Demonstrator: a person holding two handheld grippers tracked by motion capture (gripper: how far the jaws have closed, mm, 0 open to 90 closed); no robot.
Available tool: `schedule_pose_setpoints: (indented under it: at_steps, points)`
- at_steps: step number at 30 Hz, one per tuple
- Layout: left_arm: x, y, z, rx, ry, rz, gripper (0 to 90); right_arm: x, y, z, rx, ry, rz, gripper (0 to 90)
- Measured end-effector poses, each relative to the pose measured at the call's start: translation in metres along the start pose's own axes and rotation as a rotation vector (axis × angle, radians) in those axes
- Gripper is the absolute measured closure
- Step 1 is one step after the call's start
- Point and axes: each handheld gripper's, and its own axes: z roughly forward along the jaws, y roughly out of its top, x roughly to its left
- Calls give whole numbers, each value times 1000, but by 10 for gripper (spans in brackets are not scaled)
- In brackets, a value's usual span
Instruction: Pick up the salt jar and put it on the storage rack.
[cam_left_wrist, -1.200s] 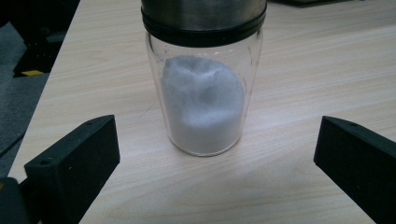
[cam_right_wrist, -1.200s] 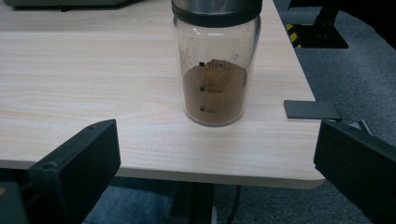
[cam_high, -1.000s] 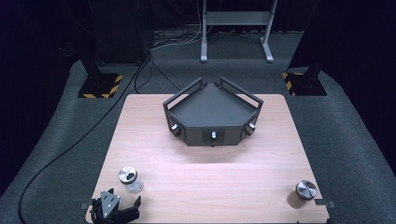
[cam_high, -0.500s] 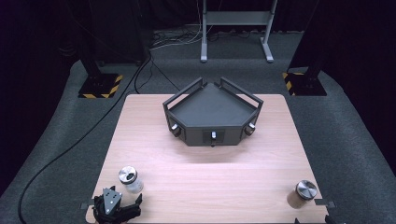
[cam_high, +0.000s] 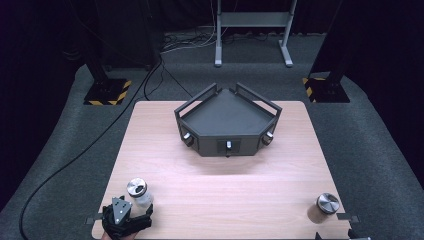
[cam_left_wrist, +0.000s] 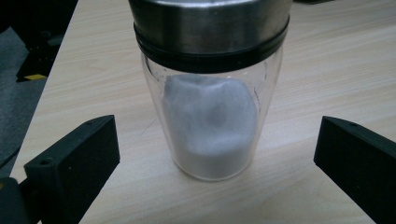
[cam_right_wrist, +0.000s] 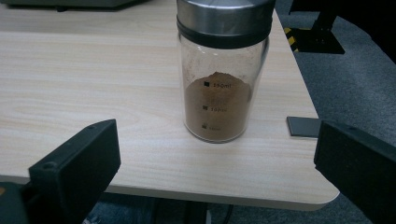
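A glass jar of white powder (cam_high: 137, 192) with a steel lid stands at the table's front left corner. My left gripper (cam_high: 128, 217) sits just behind it at the table edge. In the left gripper view the white-powder jar (cam_left_wrist: 210, 126) stands upright between the open jaws of the left gripper (cam_left_wrist: 215, 142), with a gap on both sides. A matching jar of brown powder (cam_high: 325, 206) stands at the front right. In the right gripper view that brown-powder jar (cam_right_wrist: 217, 93) stands a little ahead of the open right gripper (cam_right_wrist: 215, 144).
A dark grey corner-shaped tray (cam_high: 227, 120) with rails and knobs sits at the middle back of the wooden table (cam_high: 225, 185). Small black tabs (cam_high: 347, 218) mark the front corners. The table's right edge (cam_right_wrist: 303, 93) runs close to the brown jar. Stands and cables lie on the floor beyond.
The left gripper has barely shifted beside the white-powder jar. A dark edge of the right gripper has come in at the bottom right of the high view.
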Motion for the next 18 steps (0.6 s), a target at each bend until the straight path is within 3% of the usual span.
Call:
schedule_pose_setpoints:
  at_steps: [13,18]
  points:
    - [1,12,22,18,3,18,2,0,0,3,16,6,-2,0]
    - [3,16,27,28,-3,7,3,0,0,3,12,10,-6,0]
